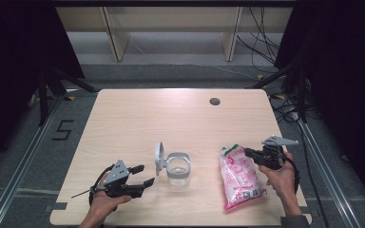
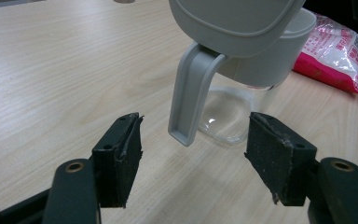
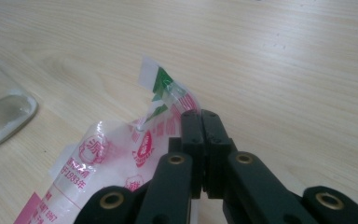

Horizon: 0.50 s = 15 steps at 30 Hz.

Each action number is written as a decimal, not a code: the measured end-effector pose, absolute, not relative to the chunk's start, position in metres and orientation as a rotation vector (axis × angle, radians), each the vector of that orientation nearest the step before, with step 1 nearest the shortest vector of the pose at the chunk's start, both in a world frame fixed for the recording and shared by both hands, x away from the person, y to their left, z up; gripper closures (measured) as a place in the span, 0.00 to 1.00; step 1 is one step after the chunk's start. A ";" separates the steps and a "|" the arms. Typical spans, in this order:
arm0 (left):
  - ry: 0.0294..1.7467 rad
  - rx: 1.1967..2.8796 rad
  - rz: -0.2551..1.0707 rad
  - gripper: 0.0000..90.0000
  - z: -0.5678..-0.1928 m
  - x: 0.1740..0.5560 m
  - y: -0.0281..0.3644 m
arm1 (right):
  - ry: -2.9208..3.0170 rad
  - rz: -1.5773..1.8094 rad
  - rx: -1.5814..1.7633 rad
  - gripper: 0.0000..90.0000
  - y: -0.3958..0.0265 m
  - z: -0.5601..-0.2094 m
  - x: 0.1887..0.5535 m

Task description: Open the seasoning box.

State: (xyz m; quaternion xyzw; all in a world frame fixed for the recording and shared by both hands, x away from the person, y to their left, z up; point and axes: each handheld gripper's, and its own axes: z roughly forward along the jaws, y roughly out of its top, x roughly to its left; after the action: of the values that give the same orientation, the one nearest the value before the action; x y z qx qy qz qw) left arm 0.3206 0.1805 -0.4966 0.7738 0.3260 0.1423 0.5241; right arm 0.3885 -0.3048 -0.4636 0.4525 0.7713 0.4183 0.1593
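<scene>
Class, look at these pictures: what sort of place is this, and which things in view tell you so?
Probably a lab or recording workspace, not a home. A bare wooden table stands on grey floor between dark curtains, with loose cables behind it and a floor marking beside a metal rail.

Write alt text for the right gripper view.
The right gripper has its black fingers shut on the top edge of a pink and white plastic bag lying on a pale wooden table. The clear base of a jar shows at the left edge.
</scene>
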 end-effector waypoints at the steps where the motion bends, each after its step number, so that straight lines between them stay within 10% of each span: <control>1: 0.780 1.852 0.340 0.39 -0.497 0.321 0.180 | 2.204 1.196 1.293 1.00 -0.305 -0.464 0.389; 15: 0.789 1.842 0.339 0.39 -0.497 0.321 0.181 | 2.114 1.221 1.396 1.00 -0.331 -0.463 0.370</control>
State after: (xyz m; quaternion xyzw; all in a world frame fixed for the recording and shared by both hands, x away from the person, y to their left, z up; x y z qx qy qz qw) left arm 0.3208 0.1813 -0.4971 0.7704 0.3301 0.1418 0.5267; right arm 0.3699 -0.3308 -0.4634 0.4897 0.7416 0.4282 0.1640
